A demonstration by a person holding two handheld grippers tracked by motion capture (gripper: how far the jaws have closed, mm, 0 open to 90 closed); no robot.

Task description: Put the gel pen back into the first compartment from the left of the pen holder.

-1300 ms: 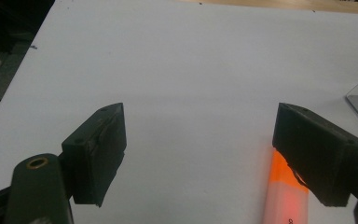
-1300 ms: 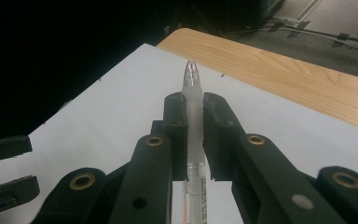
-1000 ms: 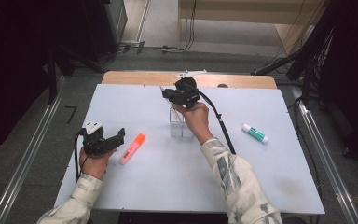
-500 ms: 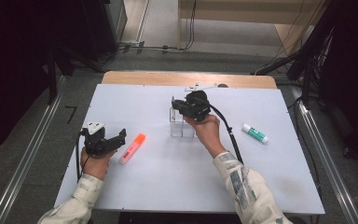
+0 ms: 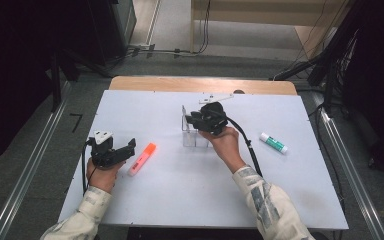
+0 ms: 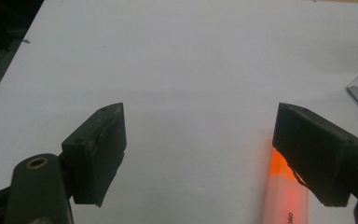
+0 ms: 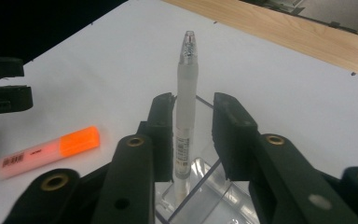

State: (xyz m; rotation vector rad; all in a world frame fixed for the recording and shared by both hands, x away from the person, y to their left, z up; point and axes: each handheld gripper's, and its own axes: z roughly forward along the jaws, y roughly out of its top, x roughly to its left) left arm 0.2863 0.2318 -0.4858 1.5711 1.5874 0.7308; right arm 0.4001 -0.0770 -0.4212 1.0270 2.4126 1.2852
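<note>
Standing pen (image 7: 185,112) between parted right fingers (image 7: 161,135).

Dim surroundings, bright tabletop, perhaps slight blur

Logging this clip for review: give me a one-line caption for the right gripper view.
Right gripper, jaws just opening, around a pen standing in the clear holder.

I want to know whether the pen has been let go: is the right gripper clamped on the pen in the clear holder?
No: the right gripper has a gap between one jaw and the pen, which stands in the clear holder.
</note>
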